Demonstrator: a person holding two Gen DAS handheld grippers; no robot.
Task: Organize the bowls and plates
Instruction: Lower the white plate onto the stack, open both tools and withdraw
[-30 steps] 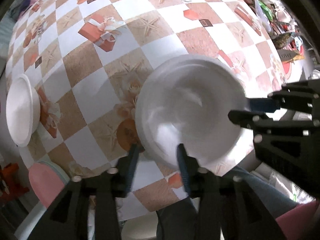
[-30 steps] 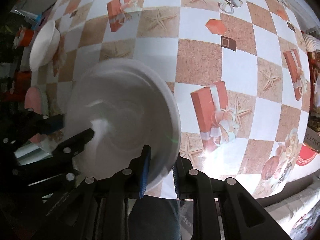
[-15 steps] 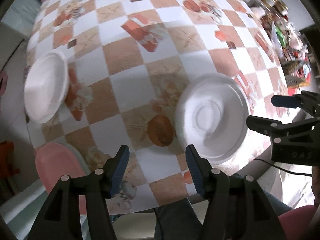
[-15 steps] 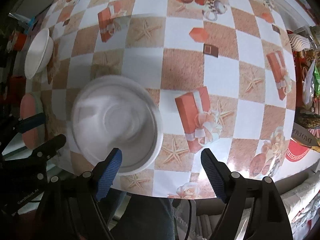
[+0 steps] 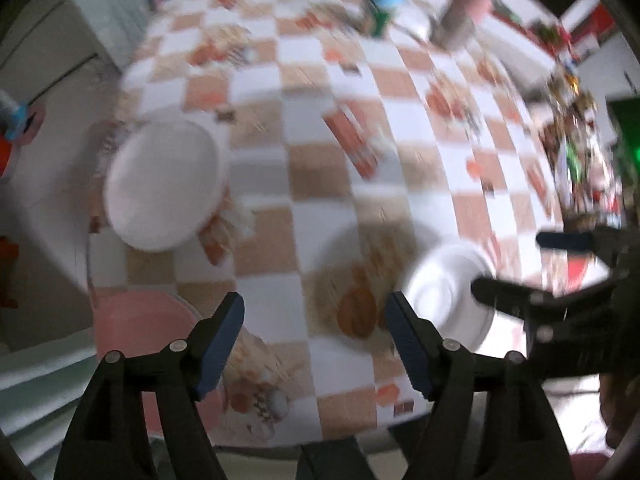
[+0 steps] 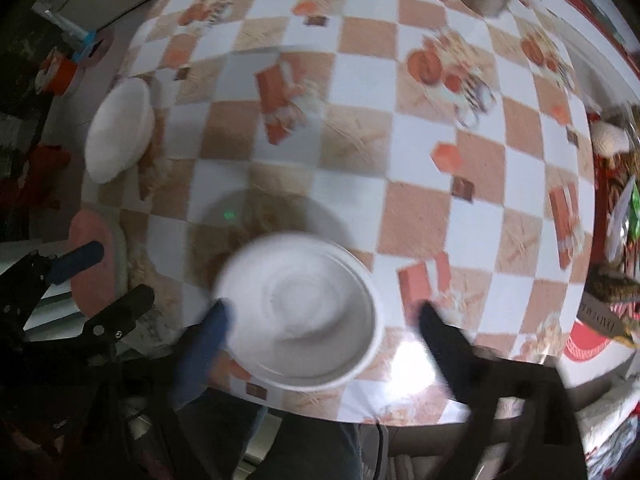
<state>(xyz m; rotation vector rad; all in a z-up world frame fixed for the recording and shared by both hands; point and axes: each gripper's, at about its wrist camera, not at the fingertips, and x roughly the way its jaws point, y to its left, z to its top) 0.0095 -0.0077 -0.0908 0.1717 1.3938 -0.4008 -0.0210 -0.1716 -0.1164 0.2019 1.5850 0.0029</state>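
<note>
A white plate rests near the front edge of the checked tablecloth; it also shows in the left wrist view as the white plate. My right gripper hovers above it, jaws opening wide, one finger on each side, pads off the rim. To its left my left gripper is over bare cloth with nothing between its opening jaws; the right wrist view shows this left gripper at the left edge. A second white plate lies at the table's left side, and appears as the second plate in the right wrist view.
A pink stool stands off the table's near-left corner. A green-and-blue bottle and a grey metal cup stand at the far edge. Packets and clutter crowd the right side. A person's legs are below the front edge.
Both grippers held the near plate a second ago and have let go. The right jaws spread wide and rose. The left gripper lifted and swung left, off the plate.
</note>
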